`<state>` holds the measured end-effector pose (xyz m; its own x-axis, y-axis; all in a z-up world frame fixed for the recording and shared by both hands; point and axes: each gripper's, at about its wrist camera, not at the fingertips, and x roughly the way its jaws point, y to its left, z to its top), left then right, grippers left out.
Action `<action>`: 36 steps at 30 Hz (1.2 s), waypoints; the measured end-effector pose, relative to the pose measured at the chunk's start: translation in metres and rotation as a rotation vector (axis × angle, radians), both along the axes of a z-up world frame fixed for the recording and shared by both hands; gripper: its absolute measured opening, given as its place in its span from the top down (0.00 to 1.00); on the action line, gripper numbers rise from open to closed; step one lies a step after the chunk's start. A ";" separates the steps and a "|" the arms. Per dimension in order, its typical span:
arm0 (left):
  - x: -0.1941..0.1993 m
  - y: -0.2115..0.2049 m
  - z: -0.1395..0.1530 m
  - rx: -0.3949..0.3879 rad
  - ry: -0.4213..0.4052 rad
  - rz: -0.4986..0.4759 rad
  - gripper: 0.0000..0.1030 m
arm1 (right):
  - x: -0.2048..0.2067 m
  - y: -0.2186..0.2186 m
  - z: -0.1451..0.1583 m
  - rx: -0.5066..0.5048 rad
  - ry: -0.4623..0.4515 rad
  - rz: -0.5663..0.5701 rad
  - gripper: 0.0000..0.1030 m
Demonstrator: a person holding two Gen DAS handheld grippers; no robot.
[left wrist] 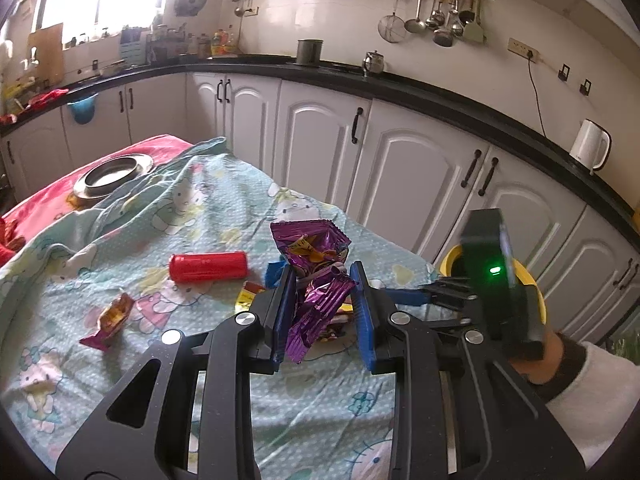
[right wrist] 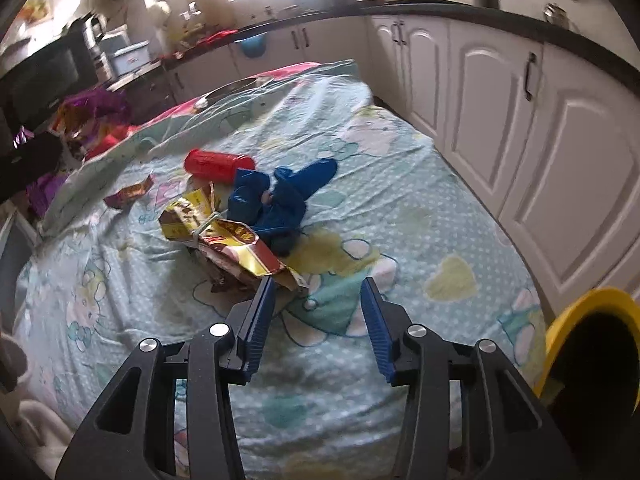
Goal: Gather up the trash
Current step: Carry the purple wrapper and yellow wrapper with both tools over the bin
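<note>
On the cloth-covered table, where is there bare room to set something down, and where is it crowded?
Free: the cloth between the blue bag and the white cabinets, and the near stretch under the open right gripper. Crowded: the middle, where the red can, gold wrapper and blue bag cluster.

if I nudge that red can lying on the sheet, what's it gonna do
The red can lies on its side, so it would probably roll. The rumpled sheet may stop it soon. It looks undented, likely stiff enough to grip.
</note>
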<state>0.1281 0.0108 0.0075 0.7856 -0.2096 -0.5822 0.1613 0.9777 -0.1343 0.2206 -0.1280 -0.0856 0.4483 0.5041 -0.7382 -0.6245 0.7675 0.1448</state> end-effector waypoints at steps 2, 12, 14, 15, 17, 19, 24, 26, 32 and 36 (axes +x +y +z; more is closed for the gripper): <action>0.001 -0.006 0.001 0.003 -0.002 -0.010 0.79 | 0.003 0.006 -0.003 -0.008 0.000 0.027 0.70; 0.009 -0.036 0.017 0.005 -0.038 -0.070 0.79 | -0.001 -0.002 0.005 0.080 -0.002 0.066 0.98; 0.011 -0.042 0.021 0.007 -0.046 -0.082 0.79 | -0.004 -0.016 0.012 0.129 -0.002 0.043 0.98; 0.011 -0.045 0.022 0.008 -0.050 -0.088 0.79 | -0.005 -0.021 0.015 0.145 -0.003 0.035 0.98; 0.012 -0.053 0.026 0.013 -0.059 -0.103 0.79 | -0.006 -0.028 0.020 0.162 -0.009 0.024 0.98; 0.013 -0.061 0.030 0.014 -0.069 -0.118 0.79 | -0.011 -0.044 0.030 0.190 -0.025 -0.001 0.98; 0.016 -0.081 0.036 0.015 -0.086 -0.158 0.79 | -0.021 -0.078 0.051 0.215 -0.073 -0.065 0.98; 0.018 -0.090 0.036 0.016 -0.089 -0.177 0.79 | -0.026 -0.098 0.058 0.226 -0.087 -0.103 0.98; 0.022 -0.120 0.034 0.012 -0.092 -0.239 0.79 | -0.037 -0.156 0.061 0.219 -0.099 -0.245 0.98; 0.023 -0.140 0.028 0.009 -0.082 -0.283 0.79 | -0.043 -0.200 0.055 0.219 -0.086 -0.365 0.98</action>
<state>0.1515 -0.1297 0.0358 0.7410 -0.4221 -0.5222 0.4378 0.8934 -0.1010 0.1780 -0.3284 -0.0308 0.6815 0.4414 -0.5837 -0.3348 0.8973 0.2877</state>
